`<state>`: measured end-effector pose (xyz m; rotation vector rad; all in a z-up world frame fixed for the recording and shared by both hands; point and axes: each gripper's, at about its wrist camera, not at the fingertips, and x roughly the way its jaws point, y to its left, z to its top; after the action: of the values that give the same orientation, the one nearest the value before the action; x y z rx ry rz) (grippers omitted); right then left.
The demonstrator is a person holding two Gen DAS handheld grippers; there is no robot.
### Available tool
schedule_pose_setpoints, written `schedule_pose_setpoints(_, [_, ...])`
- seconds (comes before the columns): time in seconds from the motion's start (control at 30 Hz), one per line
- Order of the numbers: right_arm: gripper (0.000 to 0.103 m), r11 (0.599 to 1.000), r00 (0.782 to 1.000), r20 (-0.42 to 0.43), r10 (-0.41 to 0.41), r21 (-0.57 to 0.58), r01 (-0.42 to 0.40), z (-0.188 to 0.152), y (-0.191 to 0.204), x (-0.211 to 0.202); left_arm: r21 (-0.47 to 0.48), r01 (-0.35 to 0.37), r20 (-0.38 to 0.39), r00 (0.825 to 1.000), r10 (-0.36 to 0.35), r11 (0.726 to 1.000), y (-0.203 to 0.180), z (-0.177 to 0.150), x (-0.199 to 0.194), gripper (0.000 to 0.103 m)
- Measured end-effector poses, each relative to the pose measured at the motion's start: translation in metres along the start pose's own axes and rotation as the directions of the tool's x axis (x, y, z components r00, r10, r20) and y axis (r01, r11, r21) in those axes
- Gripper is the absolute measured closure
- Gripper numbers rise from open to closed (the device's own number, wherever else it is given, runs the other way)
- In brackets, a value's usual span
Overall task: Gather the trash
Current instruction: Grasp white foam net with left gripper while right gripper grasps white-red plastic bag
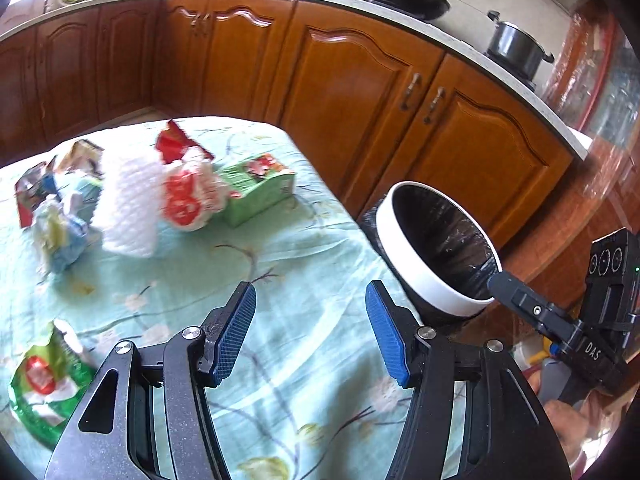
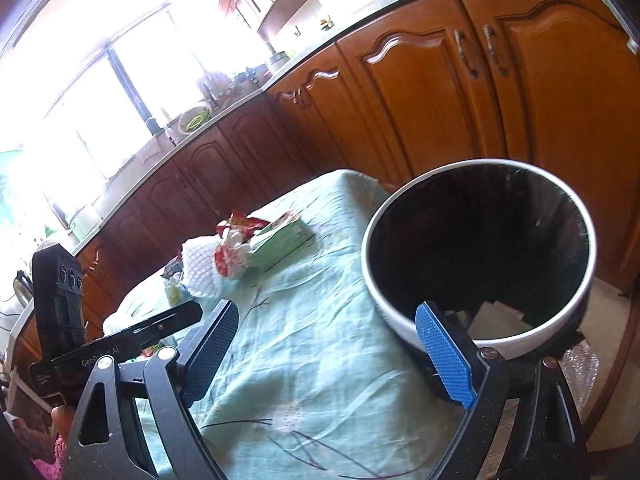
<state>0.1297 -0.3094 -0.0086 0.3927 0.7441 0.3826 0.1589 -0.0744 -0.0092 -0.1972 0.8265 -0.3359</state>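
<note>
Both grippers are empty, so the step in hand looks like going for the next piece of trash. The left gripper (image 1: 311, 332) hangs over the green floral tablecloth (image 1: 280, 264) with its blue fingers apart and nothing between them; the right gripper (image 2: 336, 344) has its fingers spread wide, one of them over the near rim of the bin (image 2: 476, 332), also holding nothing. The bin, white-rimmed with a black liner, stands off the table's edge, and paper already lies in its bottom. Well away from the bin, across the cloth, sits a cluster: green carton (image 1: 256, 188) nearest the bin, red-and-white wrapper (image 1: 188, 196) touching it, white foam net (image 1: 128, 208) beyond. A green packet (image 1: 44, 380) lies apart from the rest, farther still from the bin. Taking the carton first seems sensible: it looks rigid, and squeezing across its narrow sides should hold.
</note>
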Motion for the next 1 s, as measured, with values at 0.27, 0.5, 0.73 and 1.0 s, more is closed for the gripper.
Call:
schedule_pose_setpoints(0.27, [0.011, 0.999, 0.998, -0.051, 0.029, -0.021, -0.03, -0.004, 0.022, 0.027, -0.065, -0.04, 0.033, 0.999, 0.042, 0.997, 0.034, -0.005, -0.02, 0.045])
schedule_pose_setpoints(0.5, [0.011, 0.998, 0.996, -0.07, 0.054, -0.008, -0.054, 0.005, 0.031, 0.05, -0.094, -0.069, 0.05, 0.996, 0.074, 0.993, 0.054, -0.001, -0.028, 0.045])
schedule_pose_setpoints(0.73, [0.031, 0.996, 0.992, -0.089, 0.089, -0.021, -0.091, 0.019, 0.048, 0.08, -0.117, -0.112, 0.069, 0.99, 0.121, 0.987, 0.073, 0.011, -0.029, 0.045])
schedule_pose_setpoints(1.0, [0.062, 0.986, 0.977, -0.142, 0.161, -0.011, -0.164, 0.04, 0.063, 0.128, -0.136, -0.172, 0.059, 0.982, 0.181, 0.976, 0.098, 0.035, -0.013, 0.045])
